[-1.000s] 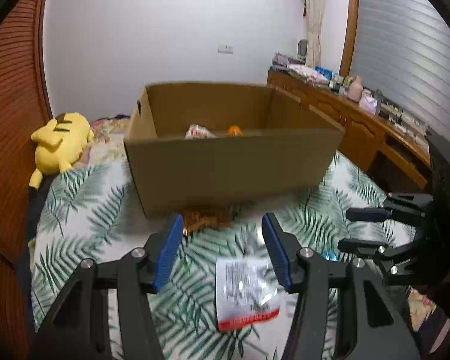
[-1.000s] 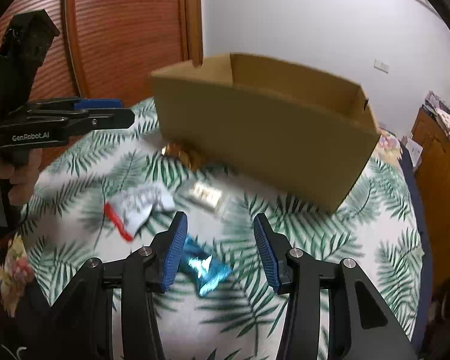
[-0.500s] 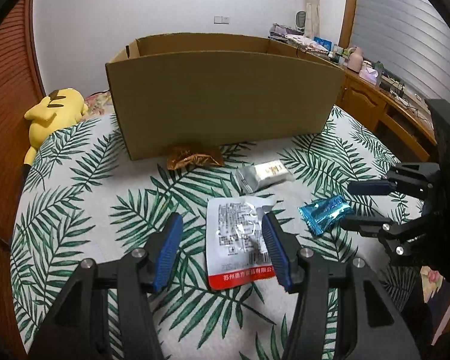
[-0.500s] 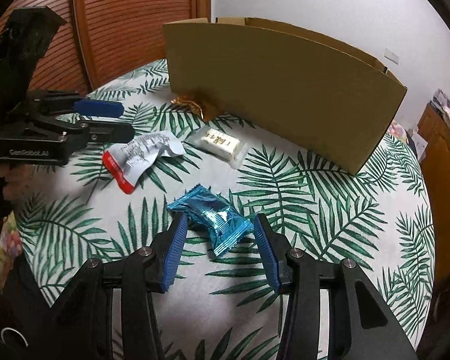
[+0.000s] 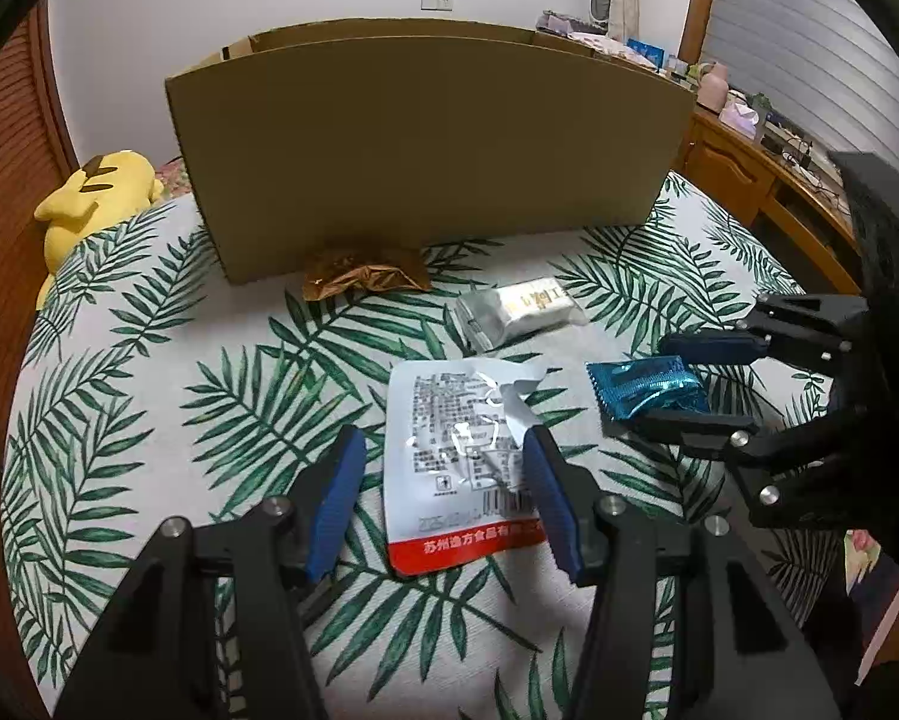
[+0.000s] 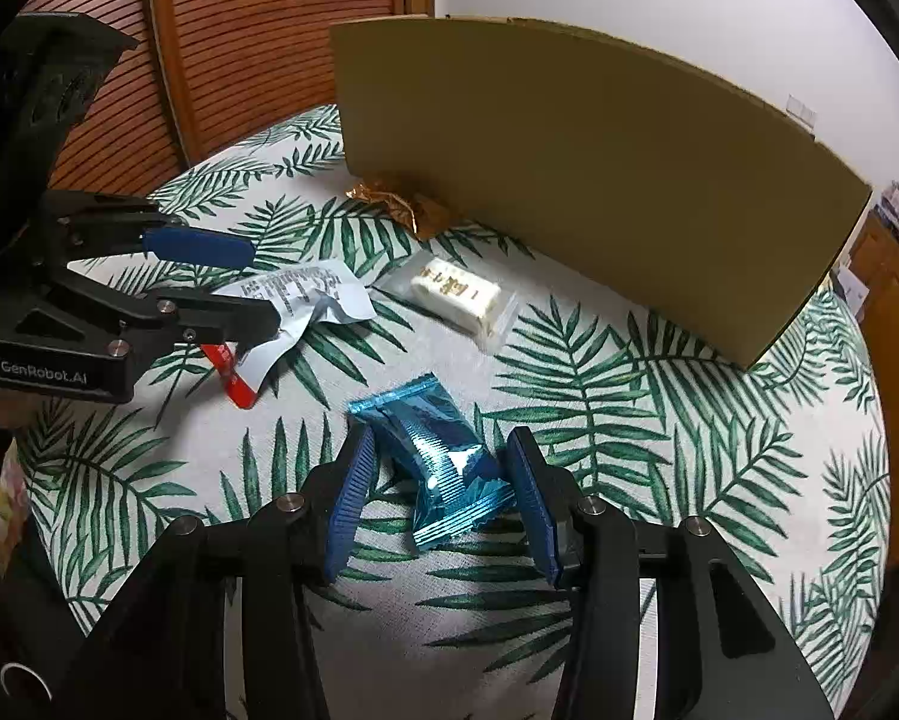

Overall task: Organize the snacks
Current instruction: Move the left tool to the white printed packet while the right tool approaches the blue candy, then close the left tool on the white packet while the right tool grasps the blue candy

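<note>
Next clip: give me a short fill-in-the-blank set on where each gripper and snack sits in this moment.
1. The left gripper straddles the flat white pouch with the ____ bottom strip.
2. The right gripper has its open jaws around the shiny ____ foil packet.
3. The crumpled gold wrapper lies against the foot of the brown cardboard ____.
4. The clear-wrapped white bar lies between the box and the ____ packet.

Missing words: red; blue; box; blue

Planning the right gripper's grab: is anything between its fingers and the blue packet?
Nothing visible. The blue packet lies flat on the leaf-print cover, already between the open fingers of the right gripper, with gaps on both sides.
</note>
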{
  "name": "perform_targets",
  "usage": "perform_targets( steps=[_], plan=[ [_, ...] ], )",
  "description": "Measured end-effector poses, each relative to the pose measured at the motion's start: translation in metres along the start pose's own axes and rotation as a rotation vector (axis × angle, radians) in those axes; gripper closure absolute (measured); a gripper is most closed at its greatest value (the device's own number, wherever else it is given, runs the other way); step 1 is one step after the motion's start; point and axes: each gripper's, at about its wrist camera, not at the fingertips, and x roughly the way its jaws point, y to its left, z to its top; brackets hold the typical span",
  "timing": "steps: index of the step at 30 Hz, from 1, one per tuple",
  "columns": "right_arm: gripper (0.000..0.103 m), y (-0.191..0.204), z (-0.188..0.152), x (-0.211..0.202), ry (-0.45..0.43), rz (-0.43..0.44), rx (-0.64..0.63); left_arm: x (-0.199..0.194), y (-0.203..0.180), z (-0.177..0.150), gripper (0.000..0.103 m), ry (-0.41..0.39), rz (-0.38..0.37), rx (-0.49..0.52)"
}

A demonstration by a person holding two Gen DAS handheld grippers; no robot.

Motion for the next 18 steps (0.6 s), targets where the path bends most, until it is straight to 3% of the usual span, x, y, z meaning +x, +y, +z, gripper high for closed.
perform_targets(
  steps=[4,9,13,18],
  plan=[
    [0.053,-0.004,-0.002,-0.004,-0.008,0.033,0.026,0.004,0.0,0.003,0.046,0.009,-0.003,-0.001],
    [0.051,0.0,-0.003,-0.004,-0.006,0.016,0.005,0.014,0.004,0.006,0.034,0.025,-0.012,-0.04],
    [0.051,-0.002,-0.004,-0.003,-0.007,0.021,0.01,0.019,0.0,0.005,0.031,0.009,0.008,-0.026],
    [0.051,-0.002,-0.003,-0.003,-0.007,0.02,0.008,0.023,-0.002,0.002,0.01,0.002,0.04,-0.015]
  ],
)
